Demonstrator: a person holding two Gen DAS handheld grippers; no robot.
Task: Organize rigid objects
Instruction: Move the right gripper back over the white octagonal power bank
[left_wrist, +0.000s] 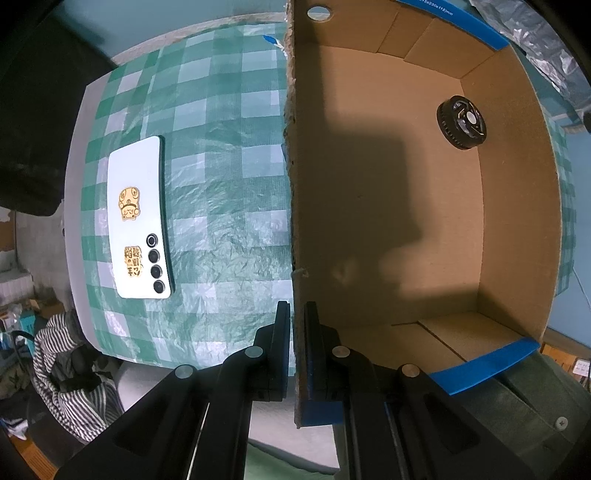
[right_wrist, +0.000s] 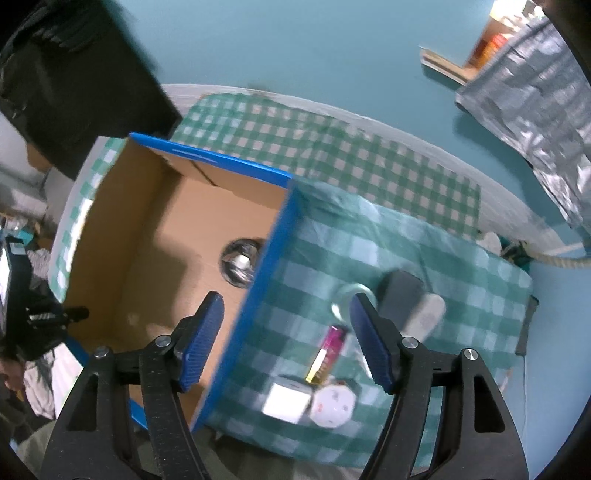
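The left gripper (left_wrist: 296, 314) is clamped on the cardboard box (left_wrist: 388, 184) wall. A black wheel (left_wrist: 461, 122) lies inside toward two o'clock. The right gripper (right_wrist: 288, 339) hangs wide open, empty, above the box's blue edge.

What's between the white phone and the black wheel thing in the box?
In the left wrist view, checked tablecloth, then the cardboard box wall pinched by the left tongs, separate the phone from the wheel.
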